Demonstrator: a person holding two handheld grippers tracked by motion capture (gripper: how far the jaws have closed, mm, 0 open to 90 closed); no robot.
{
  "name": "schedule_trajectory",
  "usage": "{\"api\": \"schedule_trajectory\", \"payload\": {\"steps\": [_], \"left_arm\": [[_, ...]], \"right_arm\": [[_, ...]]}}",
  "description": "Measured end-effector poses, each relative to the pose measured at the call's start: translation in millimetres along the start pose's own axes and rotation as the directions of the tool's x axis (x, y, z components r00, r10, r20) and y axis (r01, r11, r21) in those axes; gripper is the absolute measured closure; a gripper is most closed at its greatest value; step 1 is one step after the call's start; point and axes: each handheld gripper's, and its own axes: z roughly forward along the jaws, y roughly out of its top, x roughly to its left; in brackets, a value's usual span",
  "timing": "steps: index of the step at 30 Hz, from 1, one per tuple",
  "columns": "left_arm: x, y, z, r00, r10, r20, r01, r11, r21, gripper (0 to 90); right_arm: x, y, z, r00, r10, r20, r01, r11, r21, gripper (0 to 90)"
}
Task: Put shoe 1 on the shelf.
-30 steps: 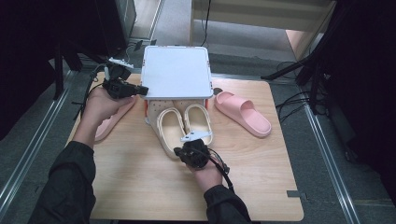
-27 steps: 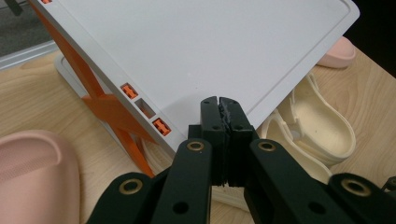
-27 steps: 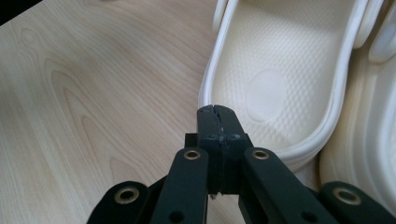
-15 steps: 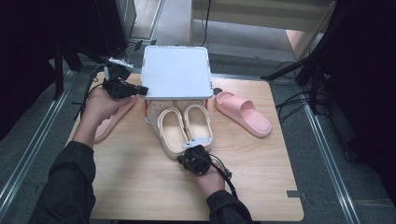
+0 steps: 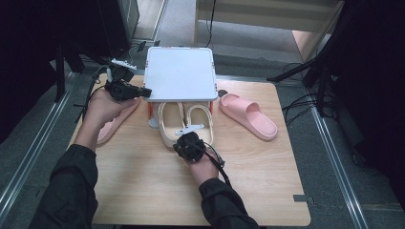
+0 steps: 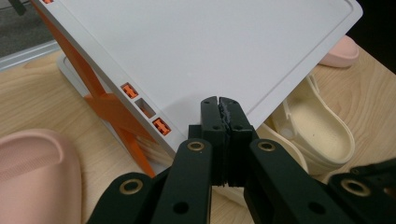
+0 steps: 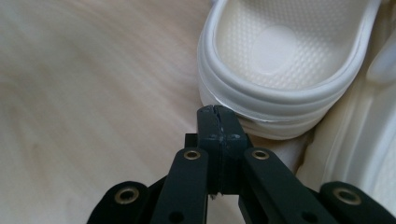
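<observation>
A white shelf (image 5: 180, 74) on orange legs (image 6: 112, 105) stands at the back of the wooden table (image 5: 143, 181). Two cream slippers (image 5: 171, 119) (image 5: 200, 119) lie half under it, heels toward me. My left gripper (image 5: 143, 91) is shut and empty, its tip (image 6: 219, 105) at the shelf's front left corner. My right gripper (image 5: 185, 139) is also shut and empty. Its tip (image 7: 217, 112) sits low against the heel of the left cream slipper (image 7: 280, 56); I cannot tell whether it touches. The other cream slipper (image 7: 369, 140) lies beside it.
One pink slipper (image 5: 248, 116) lies right of the shelf. Another pink slipper (image 5: 112, 126) lies at the left, partly under my left hand, and also shows as the pink slipper (image 6: 37, 172) near the left jaws. Cables and dark stands surround the table.
My right hand first drew back toward me, then shifted forward and left to the heel of the left cream slipper. The left hand has stayed still at the shelf corner.
</observation>
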Motion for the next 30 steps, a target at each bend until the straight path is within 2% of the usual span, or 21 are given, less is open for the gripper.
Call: {"api": "schedule_trajectory", "payload": {"steps": [1, 2, 4, 6, 7, 10, 13, 16, 17, 21, 26, 27, 30], "left_arm": [[0.6, 0.0, -0.2, 1.0000, 0.001, -0.008, -0.001, 1.0000, -0.002, 89.4], [1.1, -0.1, -0.5, 1.0000, -0.003, -0.009, 0.003, 1.0000, -0.002, 89.4], [2.2, -0.5, -0.4, 1.0000, -0.008, -0.002, 0.008, 0.9999, -0.006, 89.4], [2.4, -0.4, -0.3, 1.0000, -0.008, 0.005, 0.008, 1.0000, -0.003, 89.5], [1.7, -0.1, -0.2, 1.0000, -0.006, 0.000, 0.006, 1.0000, -0.002, 89.5], [1.3, -0.1, 0.0, 1.0000, -0.005, -0.002, 0.005, 1.0000, -0.002, 89.5], [1.7, -0.2, -0.2, 1.0000, -0.004, 0.000, 0.004, 1.0000, -0.003, 89.5], [1.7, -0.3, -0.3, 1.0000, -0.004, -0.001, 0.004, 1.0000, -0.003, 89.5], [1.5, -0.3, -0.2, 1.0000, -0.003, -0.002, 0.003, 1.0000, -0.004, 89.5], [2.3, -0.6, -0.4, 1.0000, -0.005, 0.002, 0.005, 1.0000, -0.005, 89.5], [2.7, -0.8, -0.4, 1.0000, -0.005, 0.004, 0.005, 1.0000, -0.007, 89.4], [3.0, -0.8, -0.6, 1.0000, -0.004, 0.003, 0.004, 1.0000, -0.006, 89.4], [2.6, -0.8, -0.5, 1.0000, -0.007, 0.001, 0.007, 1.0000, -0.007, 89.4]], "right_arm": [[-6.2, 8.5, 7.0, 0.9993, 0.027, -0.027, -0.026, 1.000, 0.016, 90.0], [-6.7, 11.1, 7.9, 0.9983, 0.043, -0.039, -0.042, 0.999, 0.014, 90.0], [-4.1, 17.1, 10.8, 0.9996, 0.026, -0.011, -0.026, 0.999, 0.019, 90.0], [-2.7, 18.9, 13.1, 0.9998, 0.019, -0.002, -0.019, 1.000, 0.016, 90.0], [-3.1, 21.8, 19.7, 0.9996, 0.027, 0.009, -0.027, 1.000, 0.003, 90.0], [-4.6, 24.9, 24.1, 0.9984, 0.056, 0.000, -0.056, 0.998, -0.003, 90.0], [-4.7, 36.5, 33.2, 0.9972, 0.071, 0.024, -0.071, 0.997, -0.007, 90.0], [-5.9, 40.7, 36.3, 0.9965, 0.083, 0.014, -0.082, 0.996, -0.018, 90.0], [-7.8, 45.5, 38.1, 0.9949, 0.100, 0.007, -0.100, 0.994, -0.038, 90.0], [-11.1, 52.0, 43.1, 0.9955, 0.090, 0.029, -0.089, 0.995, -0.038, 90.0], [-11.4, 53.0, 40.8, 0.9935, 0.113, 0.010, -0.113, 0.993, -0.040, 90.0], [-9.7, 51.6, 34.8, 0.9939, 0.110, -0.009, -0.110, 0.993, -0.052, 90.0], [-7.0, 47.6, 25.6, 0.9945, 0.102, -0.023, -0.104, 0.992, -0.066, 90.0]]}}
